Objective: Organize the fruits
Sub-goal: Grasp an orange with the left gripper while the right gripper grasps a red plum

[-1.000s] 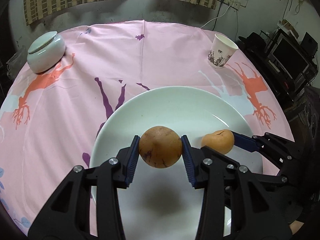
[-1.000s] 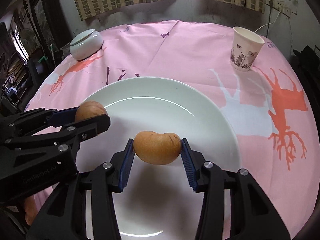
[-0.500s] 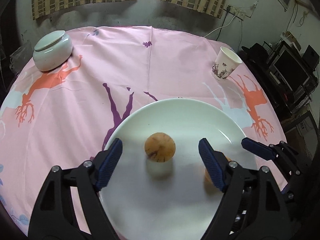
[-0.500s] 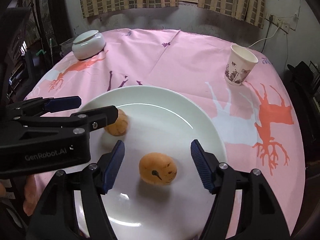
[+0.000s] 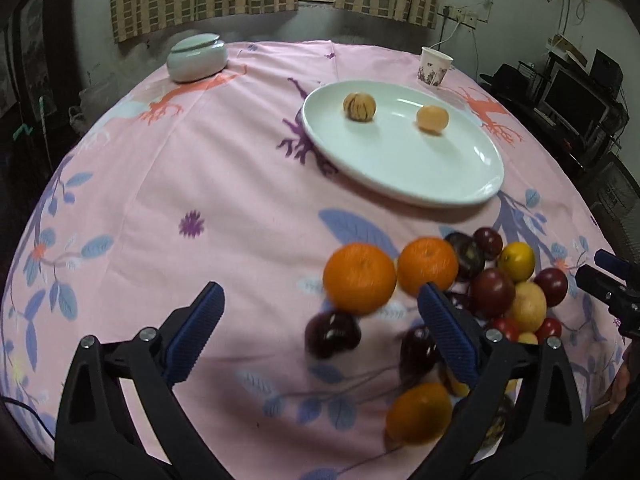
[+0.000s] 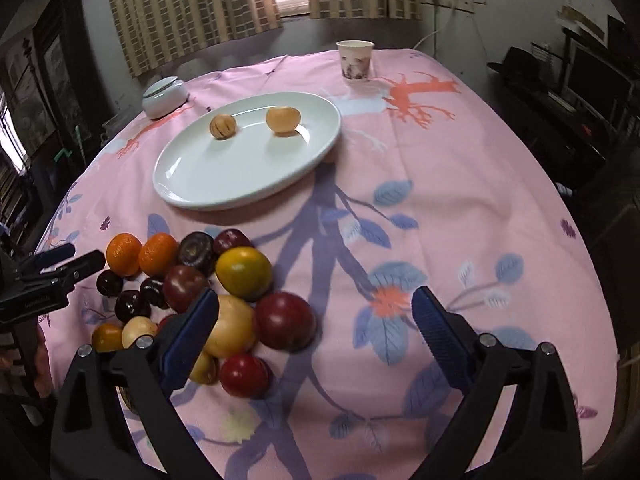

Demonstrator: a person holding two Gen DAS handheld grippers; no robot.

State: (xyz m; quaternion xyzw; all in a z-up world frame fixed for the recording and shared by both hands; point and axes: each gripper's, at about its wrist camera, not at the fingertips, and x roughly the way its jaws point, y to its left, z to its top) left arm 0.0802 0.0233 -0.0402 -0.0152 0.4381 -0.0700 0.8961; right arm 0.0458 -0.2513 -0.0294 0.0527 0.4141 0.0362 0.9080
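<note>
Two fruits (image 6: 256,122) lay on the plate (image 6: 192,196); the pile (image 6: 208,280) at 7 o'clock remained. Left claw (image 5: 320,332) and right claw (image 6: 316,340) were opening, both empty.

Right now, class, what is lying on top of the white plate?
Two small brownish fruits sit apart on the white plate: a streaked round one and a smoother orange-tan one. Nothing covers them; their undersides are hidden.

One plate (image 6: 180,196), two fruits on it (image 6: 222,126), one cup (image 6: 355,59).
</note>
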